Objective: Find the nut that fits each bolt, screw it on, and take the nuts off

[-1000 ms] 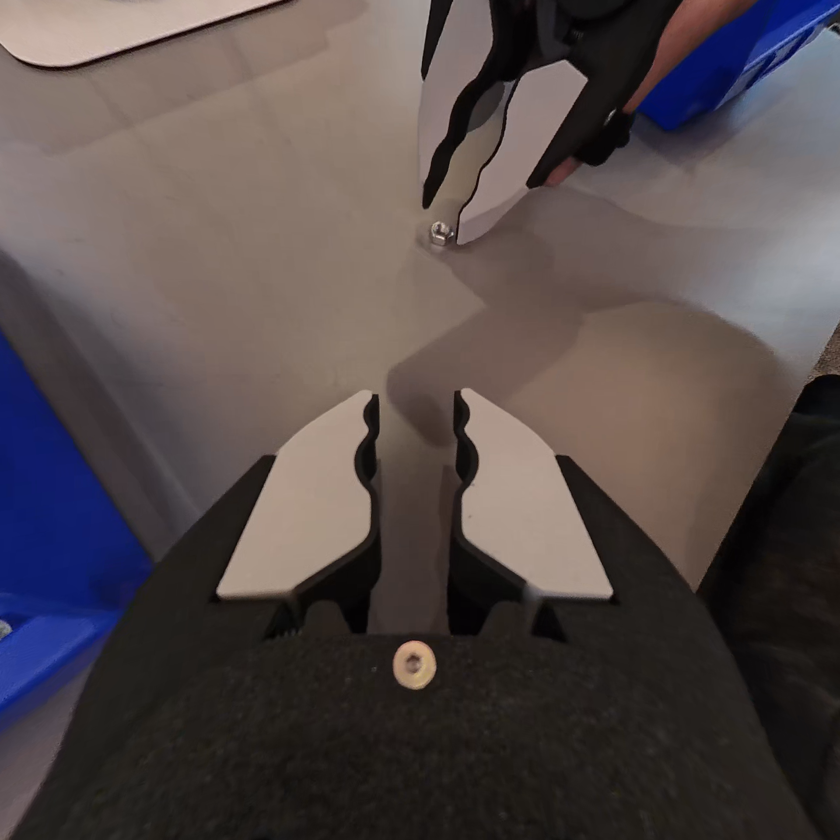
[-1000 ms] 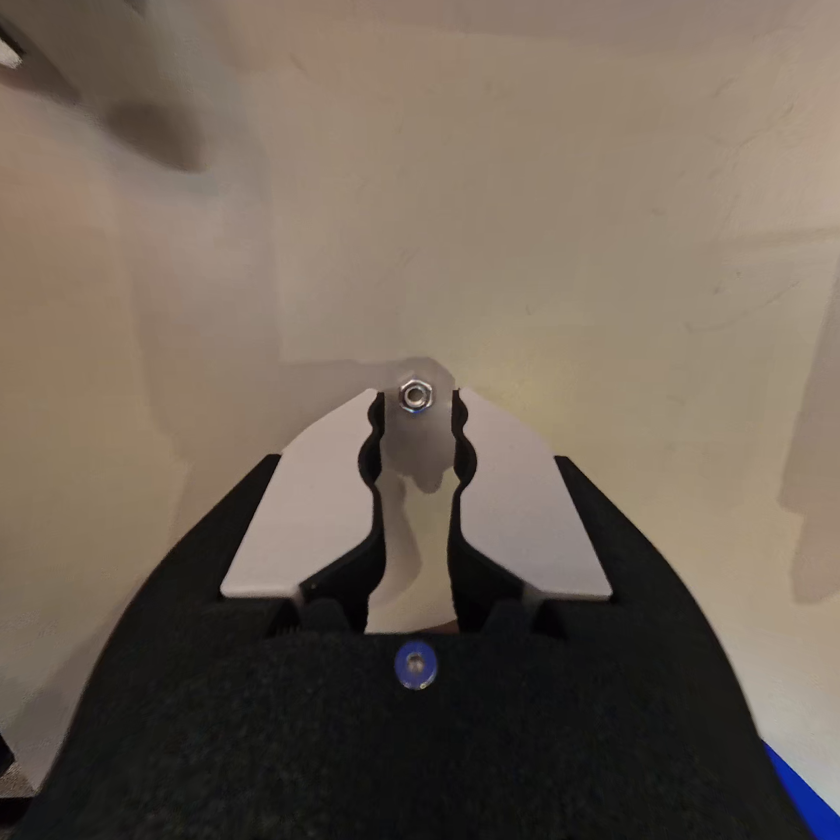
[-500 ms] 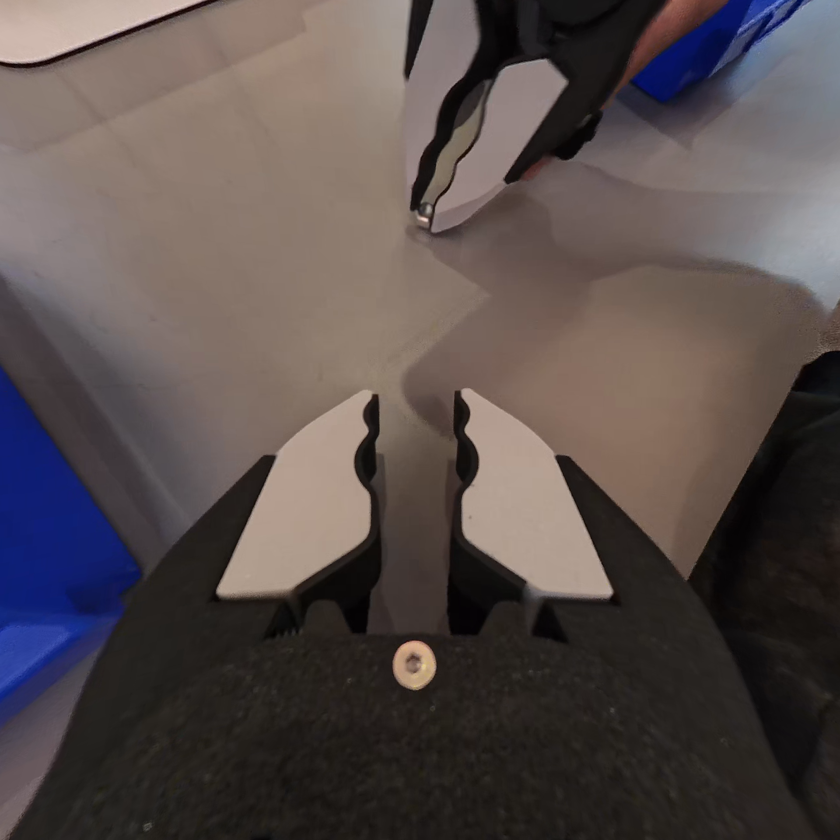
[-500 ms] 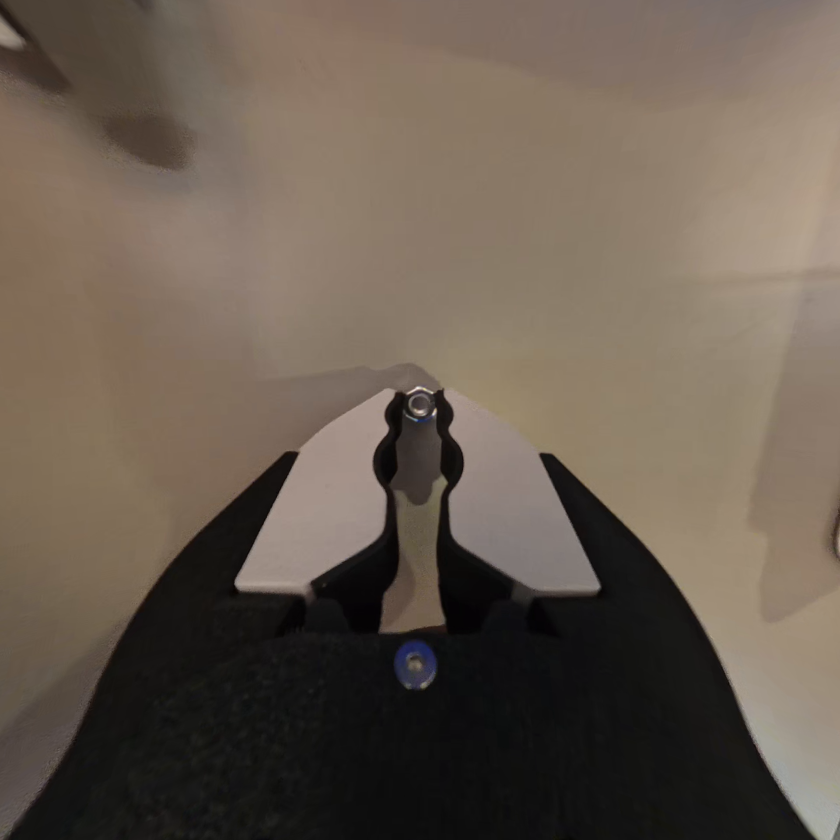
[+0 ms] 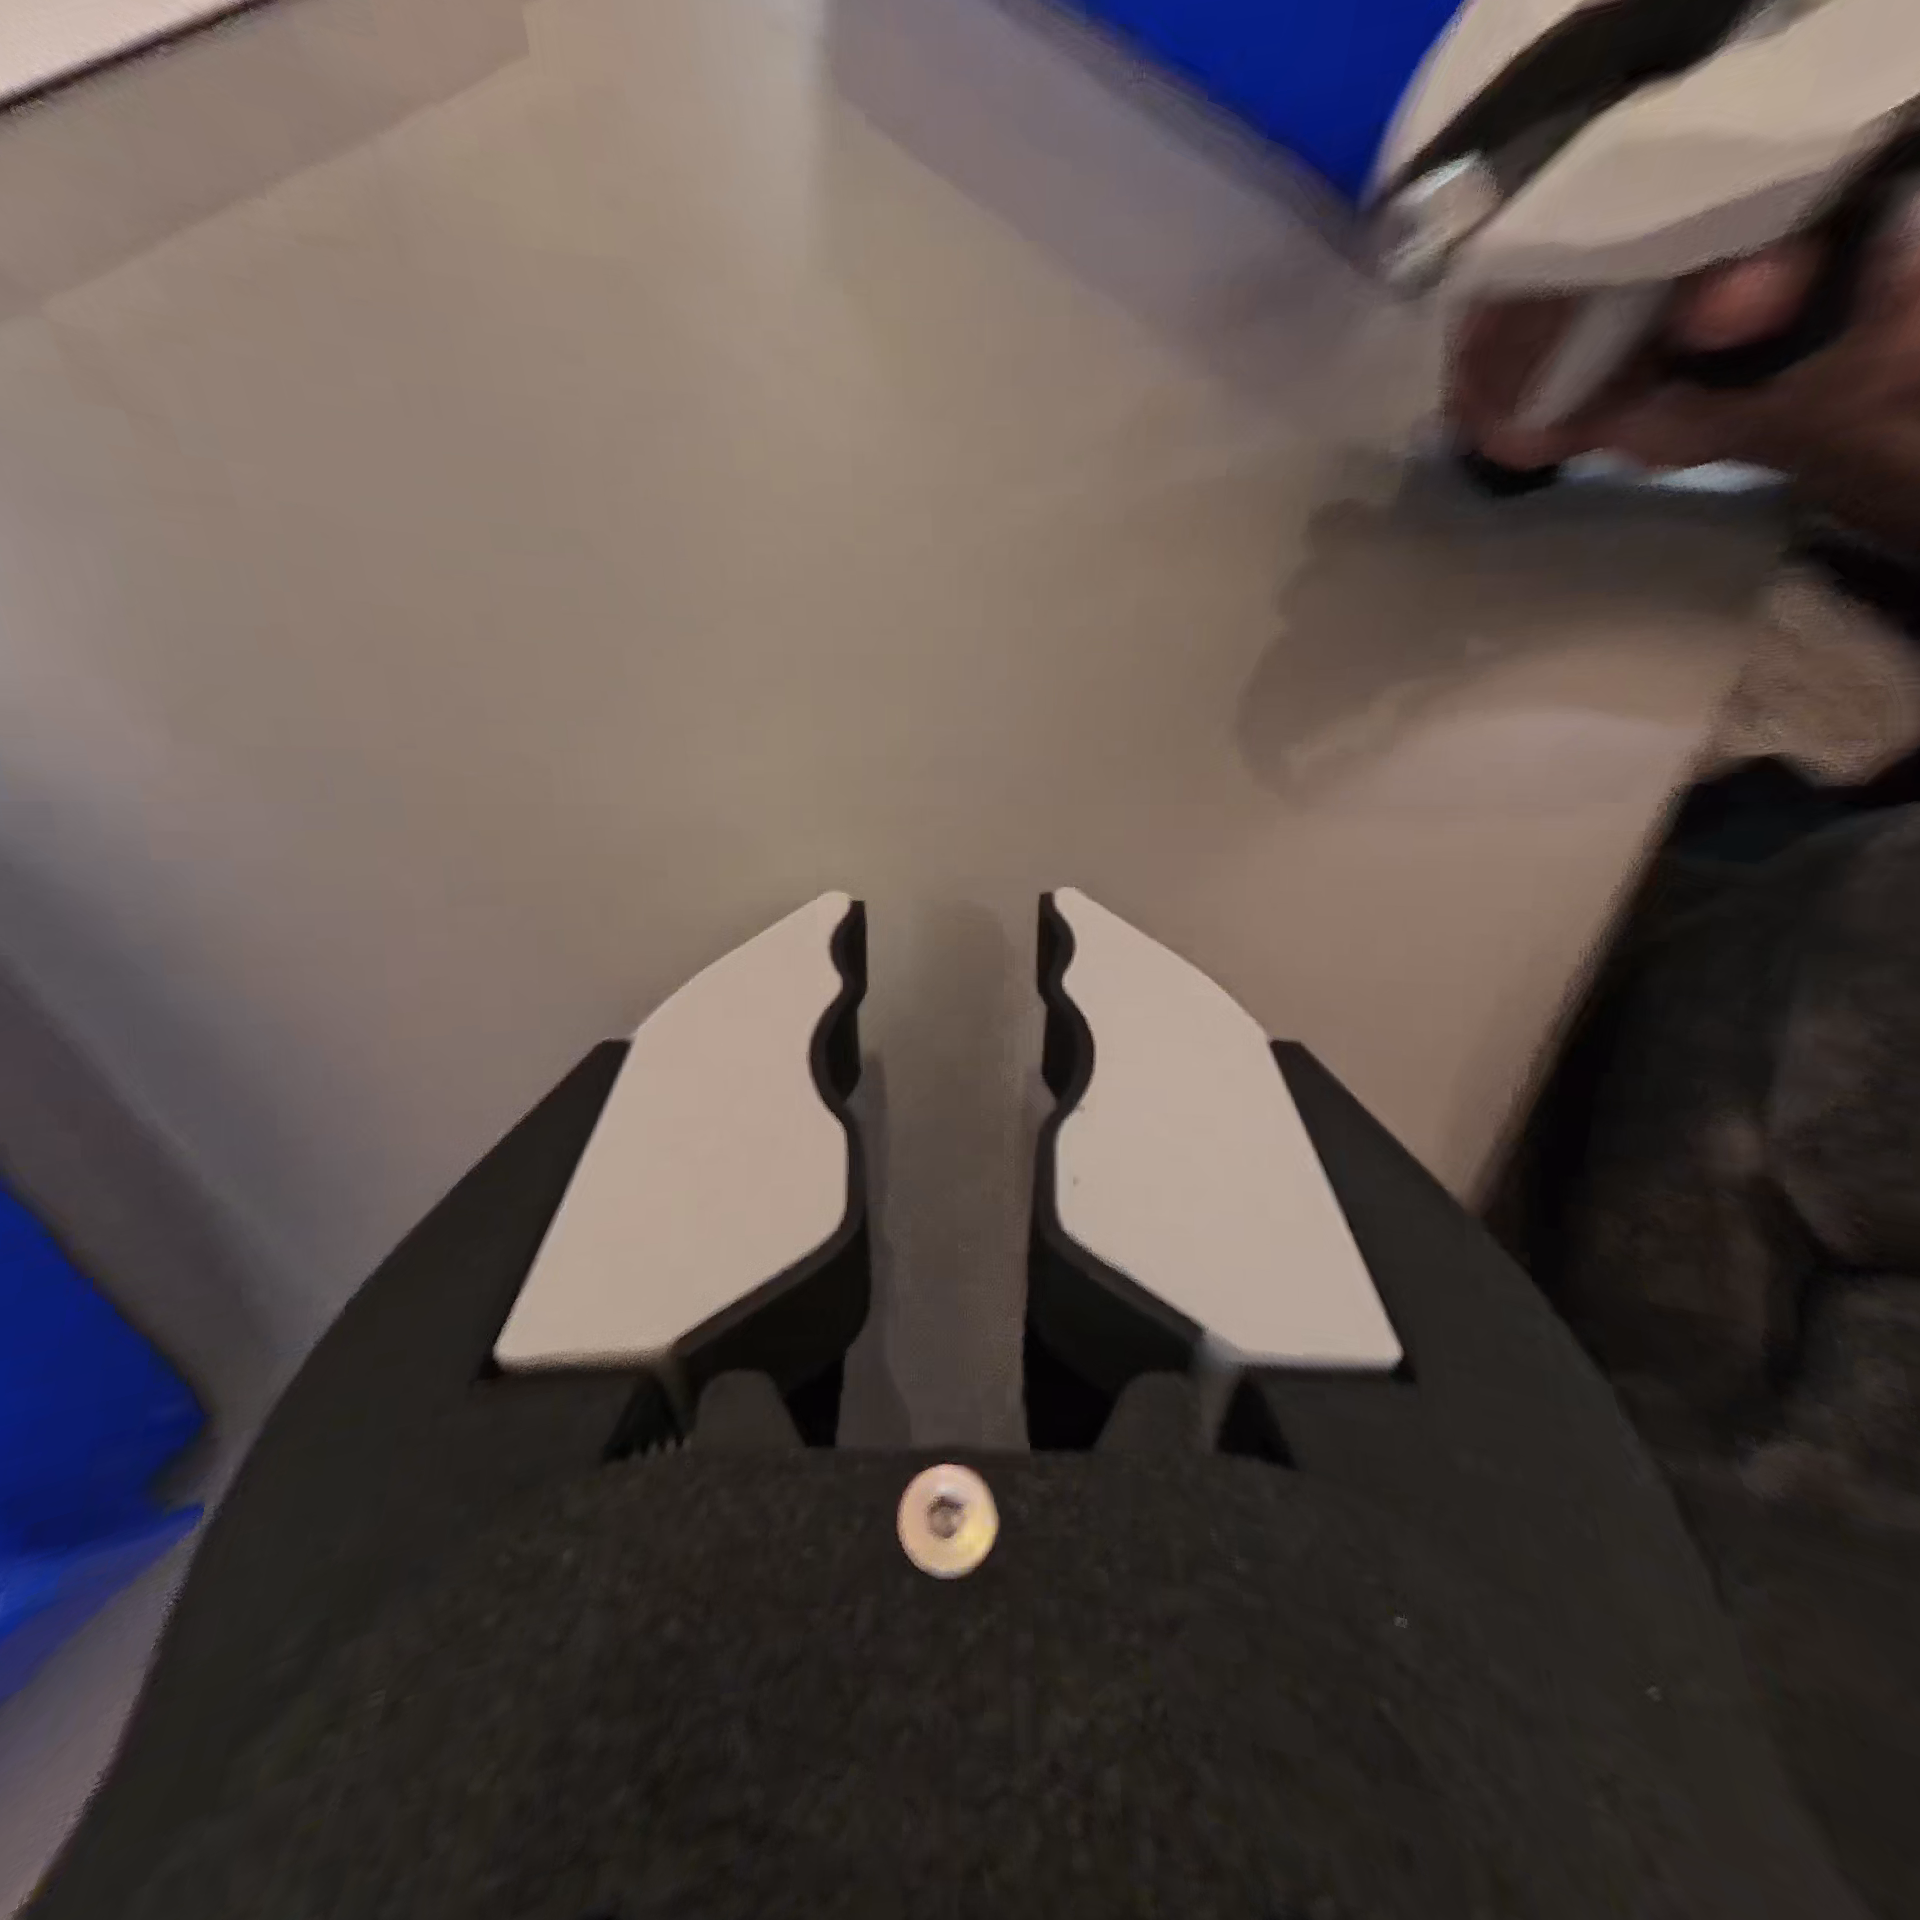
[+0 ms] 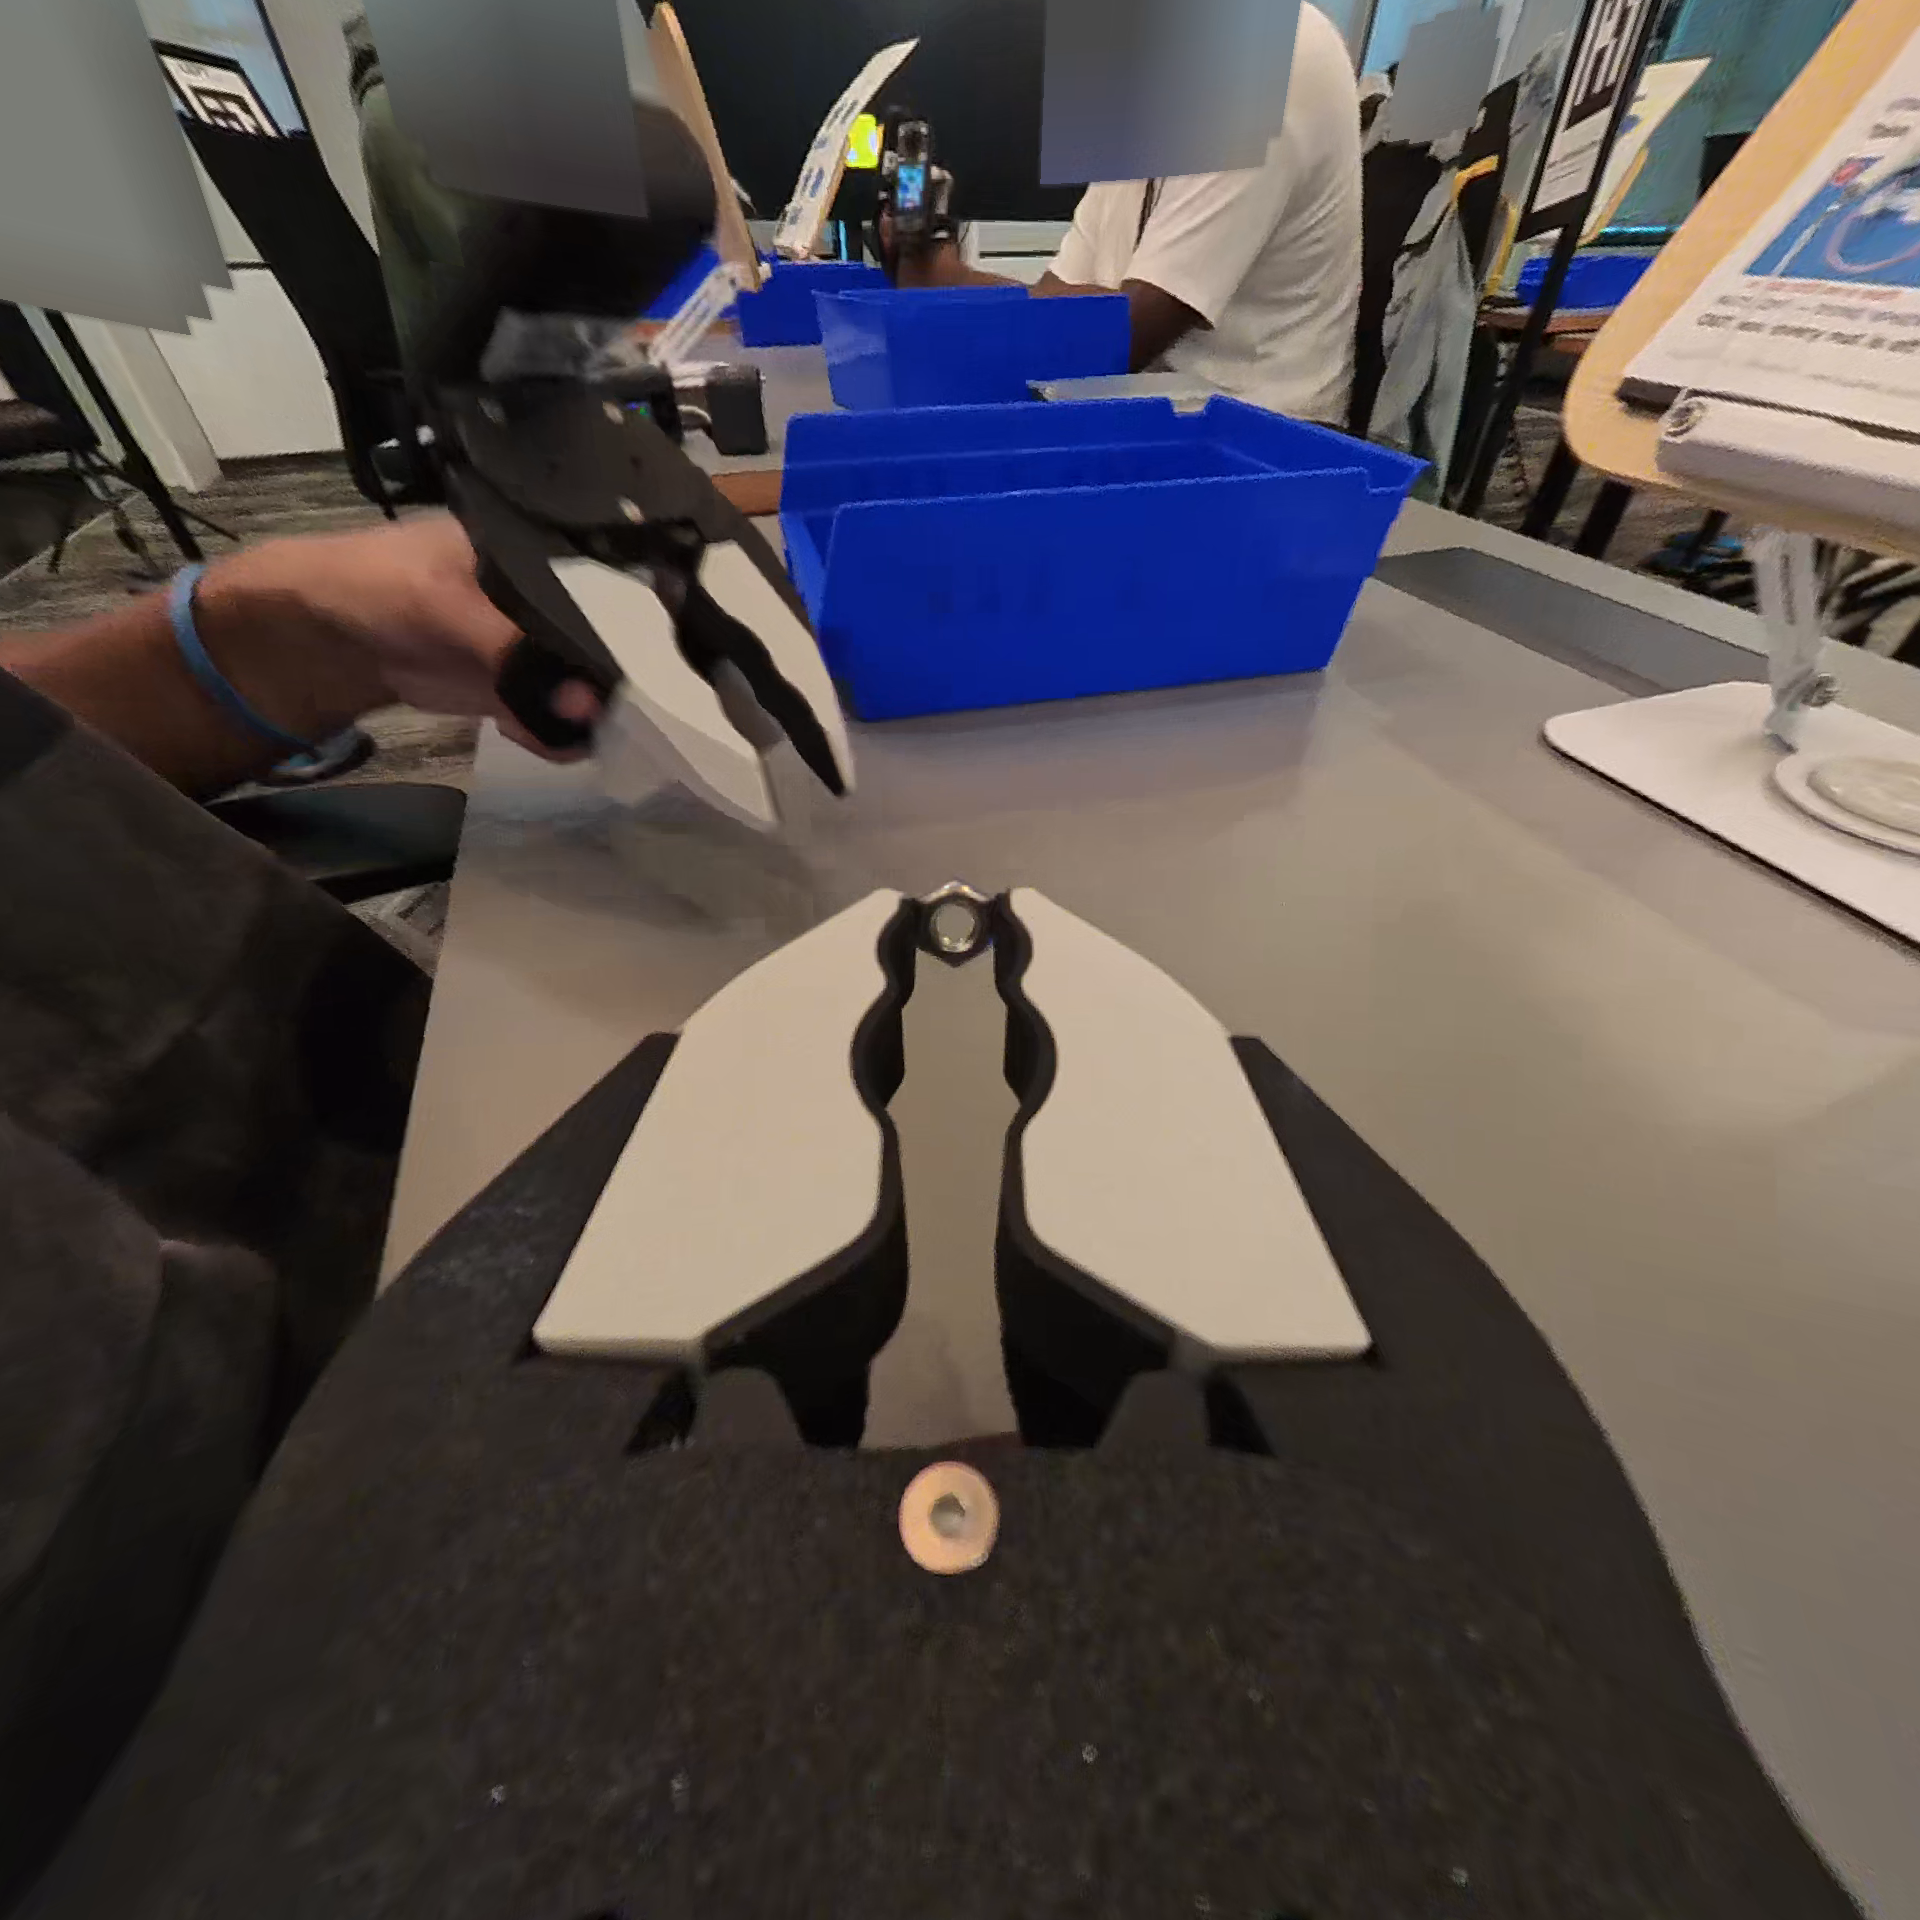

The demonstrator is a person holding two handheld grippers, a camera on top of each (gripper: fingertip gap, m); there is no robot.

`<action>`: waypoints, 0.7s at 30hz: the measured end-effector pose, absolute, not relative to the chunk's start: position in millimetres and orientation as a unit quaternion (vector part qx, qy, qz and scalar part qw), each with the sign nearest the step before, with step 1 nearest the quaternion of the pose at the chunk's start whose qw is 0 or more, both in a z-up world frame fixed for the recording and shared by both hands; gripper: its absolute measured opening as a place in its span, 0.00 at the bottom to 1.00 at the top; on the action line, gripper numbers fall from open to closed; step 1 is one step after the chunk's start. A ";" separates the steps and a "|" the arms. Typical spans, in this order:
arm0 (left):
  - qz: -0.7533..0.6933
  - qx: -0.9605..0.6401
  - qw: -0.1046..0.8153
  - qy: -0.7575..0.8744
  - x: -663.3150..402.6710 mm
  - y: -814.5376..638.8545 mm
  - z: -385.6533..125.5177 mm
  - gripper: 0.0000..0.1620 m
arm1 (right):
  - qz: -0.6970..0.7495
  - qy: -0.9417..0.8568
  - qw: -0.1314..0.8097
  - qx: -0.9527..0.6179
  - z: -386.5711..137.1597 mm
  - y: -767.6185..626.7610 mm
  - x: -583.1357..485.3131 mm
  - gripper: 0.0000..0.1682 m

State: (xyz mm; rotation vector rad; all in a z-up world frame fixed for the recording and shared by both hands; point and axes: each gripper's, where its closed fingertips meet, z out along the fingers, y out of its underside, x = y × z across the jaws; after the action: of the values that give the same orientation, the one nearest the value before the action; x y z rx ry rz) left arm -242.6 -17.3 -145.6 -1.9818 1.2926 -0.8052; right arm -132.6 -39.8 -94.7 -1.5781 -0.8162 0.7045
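Note:
My right gripper (image 6: 951, 920) is shut on a small silver hex nut (image 6: 948, 925), pinched at the fingertips and held above the grey table (image 6: 1299, 1039). It also shows blurred at the top right of the left wrist view (image 5: 1444, 208), with the nut (image 5: 1434, 203) at its tips. My left gripper (image 5: 948, 914) is open and empty over the table (image 5: 520, 520). It shows in the right wrist view (image 6: 805, 784), at the left and tilted down, in a person's hand. No bolt is in view.
A blue bin (image 6: 1081, 551) stands on the table beyond the grippers. A white stand base (image 6: 1745, 769) with a tilted board is at the right. Another blue bin (image 5: 62, 1351) is at the left of the left gripper. People sit at a table behind. The gap from one gripper's tips to the other's is roughly 12 cm.
My right gripper shut on the nut, lifted it off the table and swung up level. The left gripper stayed open and the left view shifted, now blurred.

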 end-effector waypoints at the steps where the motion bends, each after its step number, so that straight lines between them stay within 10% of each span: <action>1: -0.344 -0.734 0.304 0.501 -242.9 -25.3 -125.8 0.19 | 0.302 -0.345 0.585 -0.669 -91.9 -40.2 -129.4 0.08; 7: -0.163 -0.720 0.313 0.597 -347.1 51.1 -26.8 0.18 | 0.313 -0.330 0.613 -0.646 -87.4 -39.6 -123.2 0.08; 13: -0.028 -0.712 0.114 0.692 -415.4 119.7 -70.1 0.17 | 0.302 -0.325 0.620 -0.648 -87.3 -31.0 -119.4 0.08; 21: -0.104 -0.590 0.067 0.798 -408.2 118.9 -131.8 0.19 | 0.347 -0.272 0.609 -0.659 -85.6 -10.1 -108.5 0.08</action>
State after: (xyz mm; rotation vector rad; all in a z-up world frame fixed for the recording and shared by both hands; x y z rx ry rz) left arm -408.2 118.9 -131.8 -1.7798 2.4044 -0.3145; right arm -108.5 -10.1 -85.6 -1.5228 -0.6288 0.8018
